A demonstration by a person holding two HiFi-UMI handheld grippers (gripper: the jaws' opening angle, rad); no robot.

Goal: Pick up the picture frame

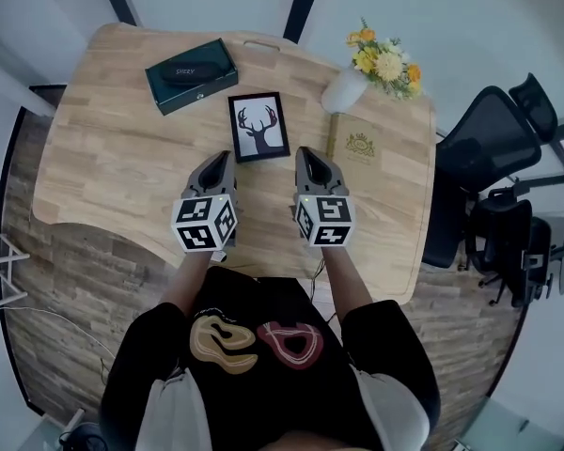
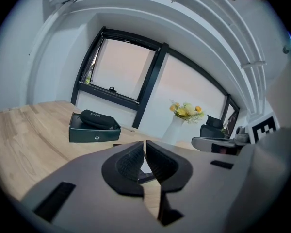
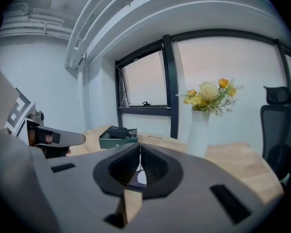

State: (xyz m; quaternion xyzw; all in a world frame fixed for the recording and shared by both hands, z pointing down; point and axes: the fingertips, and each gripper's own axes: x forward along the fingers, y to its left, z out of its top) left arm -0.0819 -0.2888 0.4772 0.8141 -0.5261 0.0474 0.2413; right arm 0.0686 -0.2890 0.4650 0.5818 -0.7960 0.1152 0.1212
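Note:
The picture frame is black, shows a deer's head with antlers, and lies flat near the middle of the wooden table. My left gripper hovers just short of the frame's near left corner. My right gripper is beside its near right corner. Both are shut with nothing in them, and neither touches the frame. In the left gripper view the pads meet, and a sliver of the frame shows below them. The right gripper view shows the same closed jaws, with a bit of the frame behind.
A dark green box with a black glasses case on it sits at the back left. A white vase of yellow flowers stands at the back right, with a tan book in front of it. Black office chairs stand right of the table.

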